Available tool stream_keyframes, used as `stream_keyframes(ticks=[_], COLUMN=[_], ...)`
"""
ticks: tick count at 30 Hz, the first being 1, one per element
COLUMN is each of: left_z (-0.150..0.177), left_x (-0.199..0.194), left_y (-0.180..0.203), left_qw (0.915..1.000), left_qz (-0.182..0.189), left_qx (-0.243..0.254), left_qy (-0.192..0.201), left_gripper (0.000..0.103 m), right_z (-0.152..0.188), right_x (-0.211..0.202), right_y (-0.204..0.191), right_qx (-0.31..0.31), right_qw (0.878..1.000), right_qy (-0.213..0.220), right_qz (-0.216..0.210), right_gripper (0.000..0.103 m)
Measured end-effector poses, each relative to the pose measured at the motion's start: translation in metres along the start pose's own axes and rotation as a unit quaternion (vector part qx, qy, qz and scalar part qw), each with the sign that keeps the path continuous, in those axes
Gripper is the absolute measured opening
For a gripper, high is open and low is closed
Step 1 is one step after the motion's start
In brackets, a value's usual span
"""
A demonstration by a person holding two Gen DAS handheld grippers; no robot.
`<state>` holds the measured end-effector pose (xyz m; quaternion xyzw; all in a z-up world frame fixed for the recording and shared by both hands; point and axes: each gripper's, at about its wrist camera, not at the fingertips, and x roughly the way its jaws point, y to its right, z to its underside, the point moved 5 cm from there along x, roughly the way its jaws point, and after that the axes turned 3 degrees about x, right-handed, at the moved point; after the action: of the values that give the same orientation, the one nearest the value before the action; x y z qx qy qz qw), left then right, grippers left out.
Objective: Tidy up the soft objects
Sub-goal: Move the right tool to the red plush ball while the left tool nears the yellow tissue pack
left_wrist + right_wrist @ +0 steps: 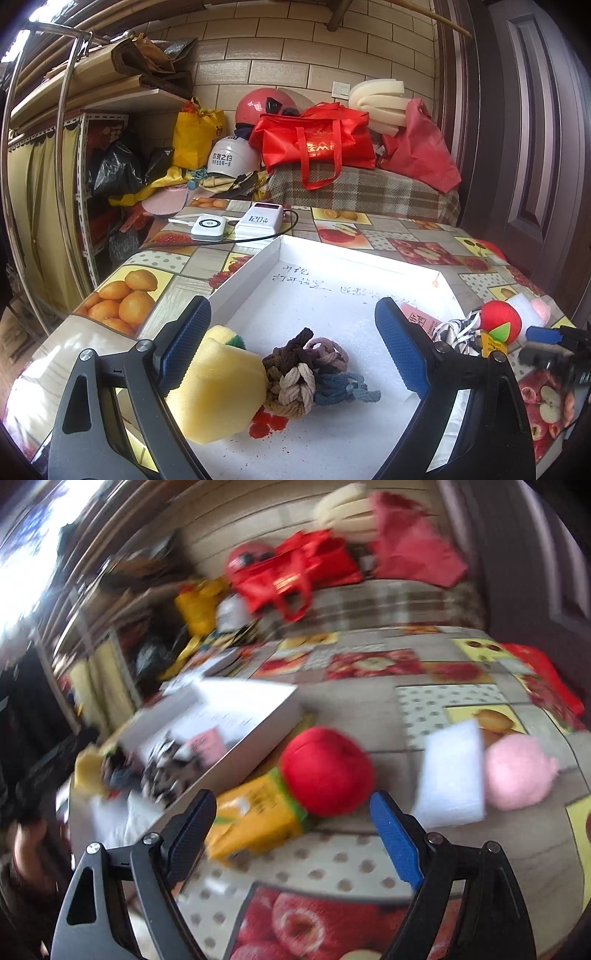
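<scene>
A shallow white box [354,254] lies on the fruit-print table. Inside it rest a yellow sponge [218,391] and a bunch of braided hair ties [306,369]. My left gripper [293,332] hangs open over the box, the sponge beside its left pad, nothing pressed. In the blurred right wrist view, my right gripper [293,819] stands open just short of a red plush ball [327,770] and a yellow packet [255,819]. A white foam block [452,771] and a pink fluffy ball [517,771] lie to the right. The red ball [500,321] also shows right of the box.
Two white power banks [236,223] with cables sit behind the box. A black-and-white patterned cloth [456,332] hangs over the box's right rim. Red bags [317,144], helmets and foam pile up at the back wall. A dark door [524,147] stands right.
</scene>
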<state>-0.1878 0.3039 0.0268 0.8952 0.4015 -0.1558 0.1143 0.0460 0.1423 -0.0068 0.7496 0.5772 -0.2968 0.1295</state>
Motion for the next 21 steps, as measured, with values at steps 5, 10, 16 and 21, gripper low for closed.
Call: stream_keyframes(ticks=[5, 10, 16, 21], left_z=[0.000, 0.001, 0.001, 0.000], left_x=[-0.001, -0.001, 0.000, -0.001], left_y=[0.002, 0.003, 0.004, 0.005], left_qw=[1.0000, 1.0000, 1.0000, 1.0000], left_qz=[0.001, 0.001, 0.002, 0.002], left_qx=[0.002, 0.002, 0.003, 0.003], left_qy=[0.002, 0.001, 0.000, 0.003], left_gripper=[0.091, 0.091, 0.091, 0.091], right_z=[0.013, 0.006, -0.002, -0.003], right_x=[0.032, 0.054, 0.071, 0.059], right_y=[-0.038, -0.030, -0.020, -0.026], right_qx=[-0.102, -0.106, -0.085, -0.090], right_qw=[0.992, 0.989, 0.989, 0.992], right_qy=[-0.073, -0.089, -0.113, -0.092], right_qz=[0.016, 0.048, 0.034, 0.005], right_gripper=[0.085, 0.085, 0.086, 0.055])
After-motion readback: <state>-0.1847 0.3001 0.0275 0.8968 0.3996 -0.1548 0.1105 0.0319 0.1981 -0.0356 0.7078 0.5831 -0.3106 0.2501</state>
